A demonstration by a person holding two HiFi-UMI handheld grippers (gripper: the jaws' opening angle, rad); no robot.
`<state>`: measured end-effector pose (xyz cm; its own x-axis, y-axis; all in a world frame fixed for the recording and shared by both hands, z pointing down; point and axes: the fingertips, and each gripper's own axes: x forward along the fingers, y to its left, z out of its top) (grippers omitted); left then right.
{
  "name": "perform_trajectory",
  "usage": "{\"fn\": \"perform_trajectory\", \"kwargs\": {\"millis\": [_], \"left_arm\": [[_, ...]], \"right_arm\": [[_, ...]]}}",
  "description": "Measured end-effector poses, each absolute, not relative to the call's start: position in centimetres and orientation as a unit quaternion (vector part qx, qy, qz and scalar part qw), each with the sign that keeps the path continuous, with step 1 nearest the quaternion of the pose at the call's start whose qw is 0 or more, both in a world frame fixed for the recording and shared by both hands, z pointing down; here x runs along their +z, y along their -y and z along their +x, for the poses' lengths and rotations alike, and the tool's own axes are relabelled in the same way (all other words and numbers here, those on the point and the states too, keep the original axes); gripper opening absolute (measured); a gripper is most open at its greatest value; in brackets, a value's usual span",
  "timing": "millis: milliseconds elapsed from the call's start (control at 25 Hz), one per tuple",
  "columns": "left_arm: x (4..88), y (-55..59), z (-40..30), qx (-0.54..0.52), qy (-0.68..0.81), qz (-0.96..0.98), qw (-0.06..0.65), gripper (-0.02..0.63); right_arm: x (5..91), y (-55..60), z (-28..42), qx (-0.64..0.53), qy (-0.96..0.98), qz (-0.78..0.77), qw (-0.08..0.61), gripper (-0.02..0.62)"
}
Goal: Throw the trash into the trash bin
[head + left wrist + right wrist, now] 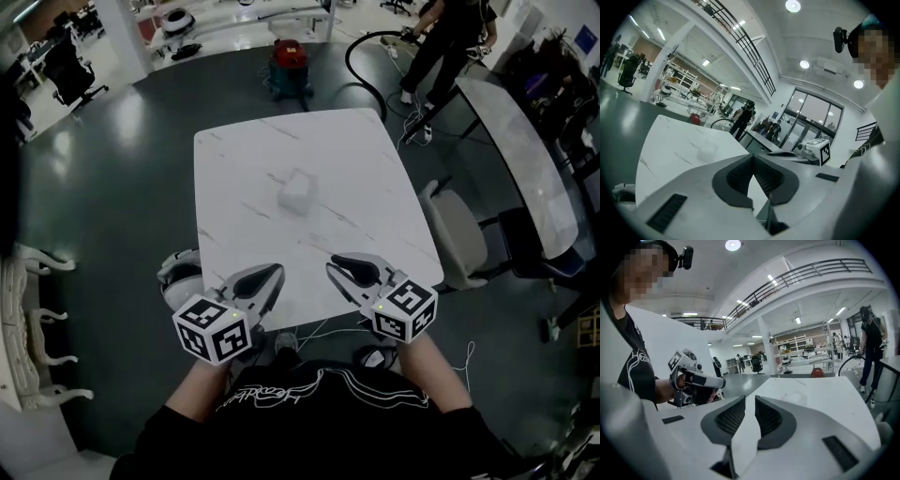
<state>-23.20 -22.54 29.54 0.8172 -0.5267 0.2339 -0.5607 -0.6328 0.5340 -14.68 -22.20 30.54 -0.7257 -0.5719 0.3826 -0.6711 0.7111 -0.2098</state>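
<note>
Trash (pixel 297 190) on table (pixel 239 169); vacuum (pixel 289 58) beyond

The worktop (pixel 281 150) looked like smooth white marble with faint grey veins. The trash (pixel 297 192) seemed crumpled white paper. The left gripper (pixel 272 279) and right gripper (pixel 336 268) had matt white plastic shells and dark ribbed pads (pixel 729 418). The floor (pixel 122 178) was dark and glossy.
</note>
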Motion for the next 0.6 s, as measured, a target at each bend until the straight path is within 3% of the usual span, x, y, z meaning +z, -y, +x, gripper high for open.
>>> {"fn": "perform_trajectory", "kwargs": {"millis": [320, 600], "left_arm": [[32.2, 27.5, -28.2, 0.026, 0.321, 0.886, 0.333, 0.005], [35.4, 29.5, -31.7, 0.038, 0.347, 0.864, 0.362, 0.005]], "right_arm": [[33.8, 28.3, -20.2, 0.153, 0.907, 0.333, 0.205, 0.13], [38.9, 34.5, -21.4, 0.105, 0.884, 0.352, 0.289, 0.144]]}}
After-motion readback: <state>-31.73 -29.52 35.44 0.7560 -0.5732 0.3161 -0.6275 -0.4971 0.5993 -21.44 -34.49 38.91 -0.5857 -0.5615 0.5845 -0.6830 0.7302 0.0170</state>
